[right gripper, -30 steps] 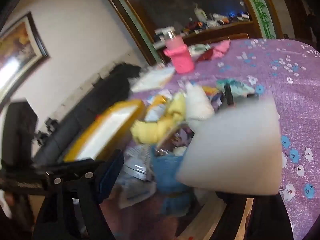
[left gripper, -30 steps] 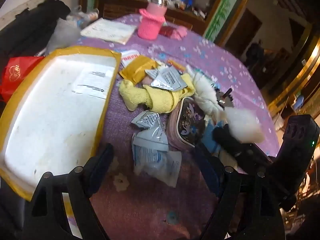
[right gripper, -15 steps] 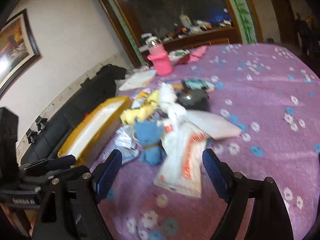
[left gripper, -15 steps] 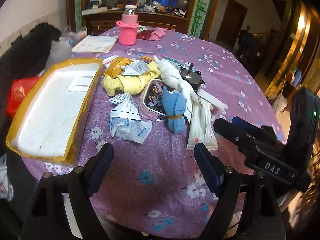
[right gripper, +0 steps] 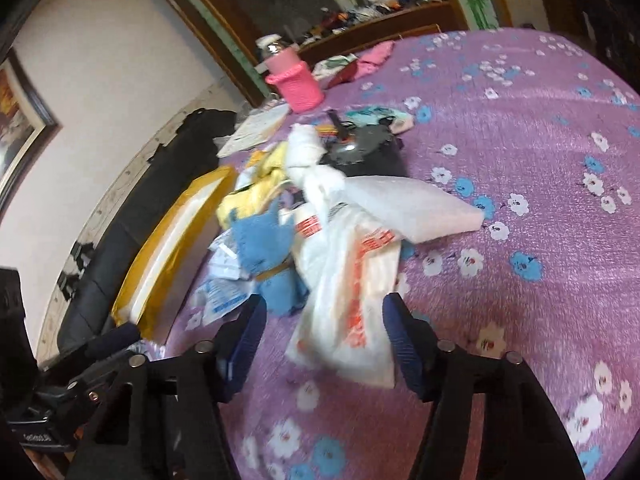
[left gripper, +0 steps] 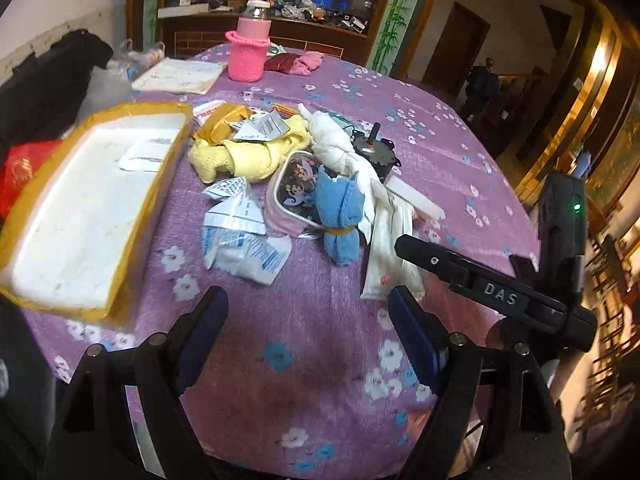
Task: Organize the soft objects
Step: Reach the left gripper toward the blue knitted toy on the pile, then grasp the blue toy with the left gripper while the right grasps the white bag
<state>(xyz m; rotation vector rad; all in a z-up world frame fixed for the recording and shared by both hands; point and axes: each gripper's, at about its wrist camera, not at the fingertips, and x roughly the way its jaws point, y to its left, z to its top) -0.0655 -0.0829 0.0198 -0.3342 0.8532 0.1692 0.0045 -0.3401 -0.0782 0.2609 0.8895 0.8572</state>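
Heaped mid-worktop [left gripper: 420, 128]: blue rolled towel [left gripper: 338, 216], yellow towel [left gripper: 244, 154], white knotted cloth [left gripper: 332, 142], beside yellow-rimmed tray [left gripper: 132, 236]. White plastic bag [right gripper: 348, 292] lying before right gripper [right gripper: 324, 336], fingers just narrowing, gripping nothing. Left gripper [left gripper: 308, 328] fingers apart, empty.

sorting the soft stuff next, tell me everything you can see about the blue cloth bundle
The blue cloth bundle looks like soft terry, rolled and cinched near its lower end by a yellowish band, its upper end flaring into ragged points. It lies on the purple flowered tablecloth in the middle of the pile, partly over a pink cartoon pouch, with a white knotted cloth alongside. Neither gripper touches it.
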